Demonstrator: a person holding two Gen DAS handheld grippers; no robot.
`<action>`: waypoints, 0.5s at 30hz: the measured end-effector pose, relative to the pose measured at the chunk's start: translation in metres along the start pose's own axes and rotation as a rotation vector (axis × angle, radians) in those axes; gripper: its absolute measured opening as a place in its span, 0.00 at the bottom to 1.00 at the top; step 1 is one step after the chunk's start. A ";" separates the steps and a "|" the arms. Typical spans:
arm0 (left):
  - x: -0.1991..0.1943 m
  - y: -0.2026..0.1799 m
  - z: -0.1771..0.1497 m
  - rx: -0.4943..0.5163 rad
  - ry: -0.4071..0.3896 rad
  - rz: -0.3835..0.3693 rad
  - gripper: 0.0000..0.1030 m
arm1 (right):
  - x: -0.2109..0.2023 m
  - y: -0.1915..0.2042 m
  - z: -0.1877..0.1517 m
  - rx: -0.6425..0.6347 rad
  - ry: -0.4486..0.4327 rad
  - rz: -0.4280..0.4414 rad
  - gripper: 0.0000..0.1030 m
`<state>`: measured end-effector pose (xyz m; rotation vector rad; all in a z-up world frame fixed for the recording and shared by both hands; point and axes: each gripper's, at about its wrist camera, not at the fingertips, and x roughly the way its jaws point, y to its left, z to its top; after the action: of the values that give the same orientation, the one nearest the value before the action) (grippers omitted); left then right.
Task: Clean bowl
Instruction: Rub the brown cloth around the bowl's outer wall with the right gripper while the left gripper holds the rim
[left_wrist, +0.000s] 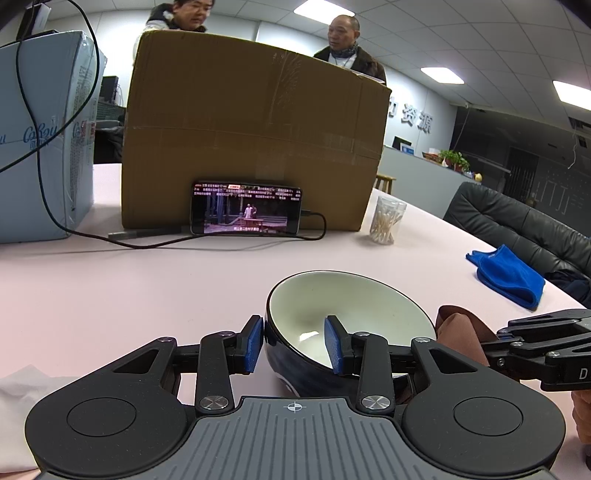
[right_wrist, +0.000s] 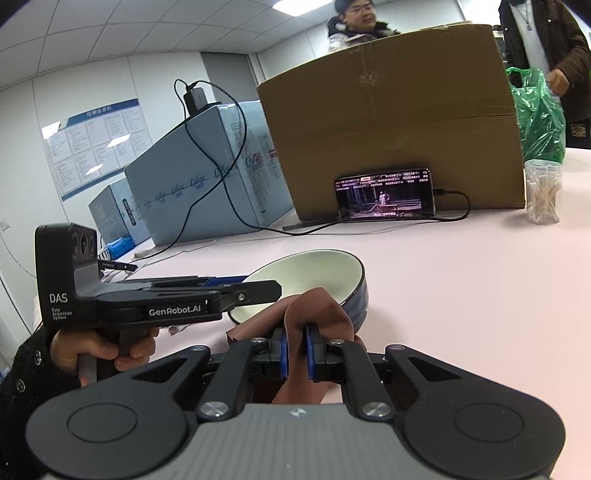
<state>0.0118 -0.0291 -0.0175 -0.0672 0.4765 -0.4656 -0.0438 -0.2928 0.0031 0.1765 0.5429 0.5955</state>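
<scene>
On the bench: I see the dark-blue ceramic bowl with a white inside (left_wrist: 332, 325) tilted on the pale pink bench (left_wrist: 147, 288).
Left hand-held gripper (left_wrist: 294, 345): my blue pads are clamped on the bowl's near wall, one outside, one inside.
Right hand-held gripper (right_wrist: 295, 352): pressed together on a crumpled brown cloth (right_wrist: 314, 314), which touches the bowl's rim.
Behind: a phone with a lit screen (left_wrist: 245, 213) leans against a big cardboard box (left_wrist: 255, 122).
Right edge: a folded blue cloth (left_wrist: 508, 275) lies well apart.
</scene>
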 end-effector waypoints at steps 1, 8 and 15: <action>0.000 0.000 0.000 0.000 0.000 0.000 0.34 | 0.000 -0.001 0.000 0.003 -0.002 -0.004 0.11; 0.000 0.002 0.002 -0.019 0.000 -0.002 0.34 | -0.003 -0.005 0.002 0.023 -0.018 -0.030 0.11; 0.005 0.010 0.010 -0.052 0.000 0.001 0.34 | -0.001 -0.002 -0.001 0.022 -0.006 -0.007 0.11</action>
<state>0.0239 -0.0228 -0.0126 -0.1170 0.4887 -0.4527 -0.0441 -0.2956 0.0020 0.1977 0.5441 0.5824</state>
